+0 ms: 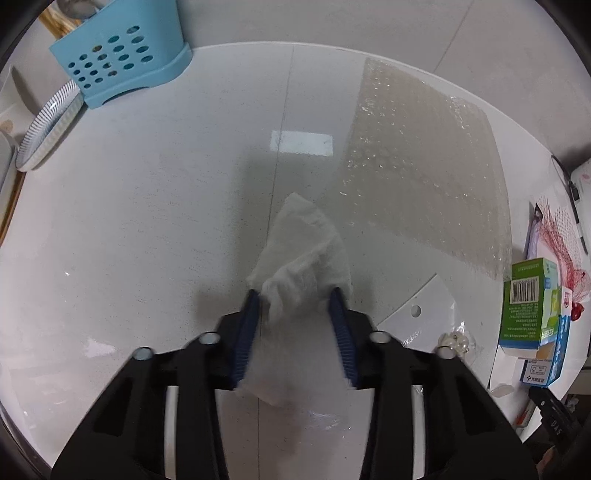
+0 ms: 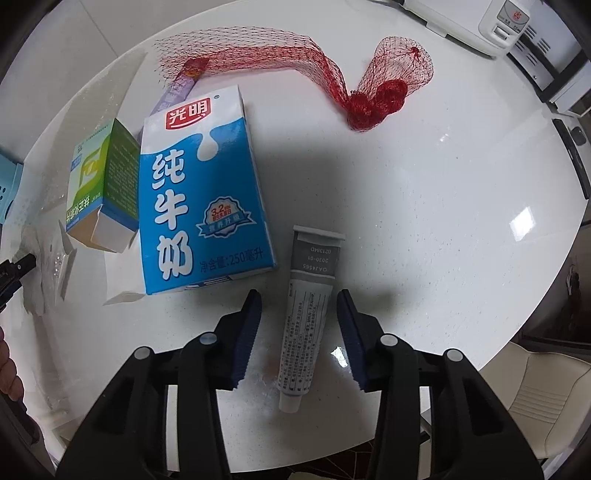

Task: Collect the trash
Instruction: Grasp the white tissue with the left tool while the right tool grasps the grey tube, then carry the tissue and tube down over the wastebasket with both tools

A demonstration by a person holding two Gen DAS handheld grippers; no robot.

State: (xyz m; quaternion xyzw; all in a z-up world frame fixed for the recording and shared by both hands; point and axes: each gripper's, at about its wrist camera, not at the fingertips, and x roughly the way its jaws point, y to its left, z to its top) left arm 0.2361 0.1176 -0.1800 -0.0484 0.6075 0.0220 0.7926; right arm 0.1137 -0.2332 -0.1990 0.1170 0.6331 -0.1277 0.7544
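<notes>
A crumpled white tissue (image 1: 303, 251) lies on the white table (image 1: 129, 221) and reaches back between the blue pads of my left gripper (image 1: 295, 293), which press on it from both sides. In the right wrist view a grey-and-white tube (image 2: 306, 314) lies lengthwise on the table (image 2: 443, 184) between the fingers of my right gripper (image 2: 300, 295). A gap shows on each side of the tube, so that gripper is open. Both grippers point down at the tabletop.
A blue-and-white milk carton (image 2: 199, 192) lies left of the tube, with a green box (image 2: 103, 177) beside it and a red net bag (image 2: 295, 59) behind. Bubble wrap (image 1: 417, 162), a blue perforated holder (image 1: 118, 59) and a striped plate (image 1: 48, 129) surround the tissue. A white appliance (image 2: 480, 22) stands at the table's far right.
</notes>
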